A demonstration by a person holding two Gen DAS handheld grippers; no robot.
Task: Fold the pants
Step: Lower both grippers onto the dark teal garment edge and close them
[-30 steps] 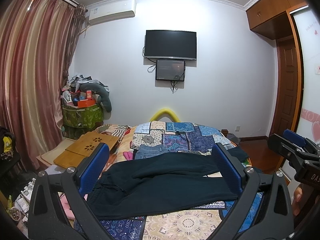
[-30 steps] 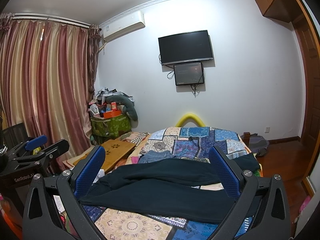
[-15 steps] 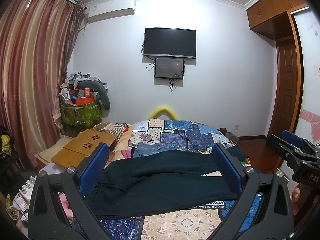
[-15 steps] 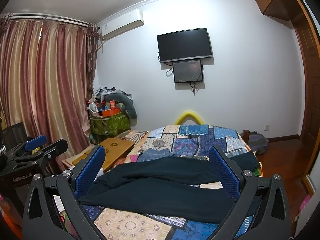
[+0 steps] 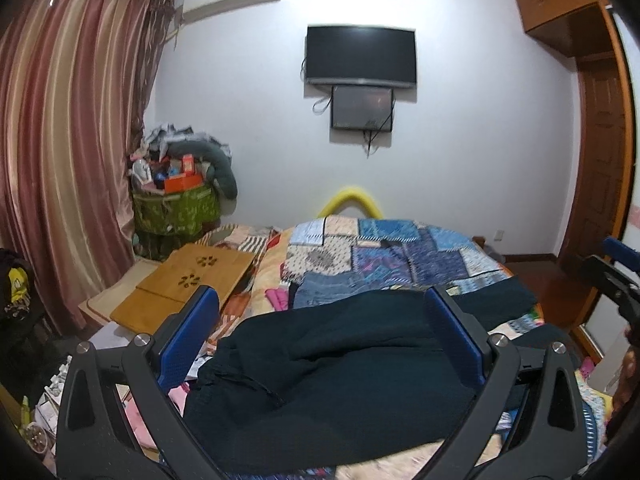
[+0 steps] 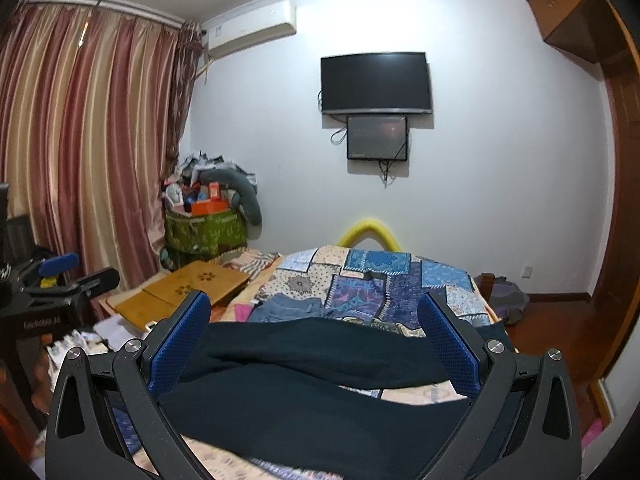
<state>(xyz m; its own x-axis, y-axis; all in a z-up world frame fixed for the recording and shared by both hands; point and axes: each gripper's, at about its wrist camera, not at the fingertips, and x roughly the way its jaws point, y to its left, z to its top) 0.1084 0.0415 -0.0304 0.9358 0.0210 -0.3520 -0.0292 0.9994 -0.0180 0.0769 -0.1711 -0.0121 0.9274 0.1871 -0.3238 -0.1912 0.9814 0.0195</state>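
- Your left gripper [image 5: 320, 340] hovers, jaws spread wide, dark pants [image 5: 340, 380] lying between them on the bed [image 5: 400, 248].
- Your right gripper [image 6: 316, 344] likewise: jaws apart, nothing clamped.

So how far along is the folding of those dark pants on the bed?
Barely started, it seems. The dark pants lie spread across the patchwork bed, legs side by side, with no crosswise fold visible. In hand: the left tool and right tool hover over them, both open, gripping nothing. Left: grasping the fabric and making every fold.
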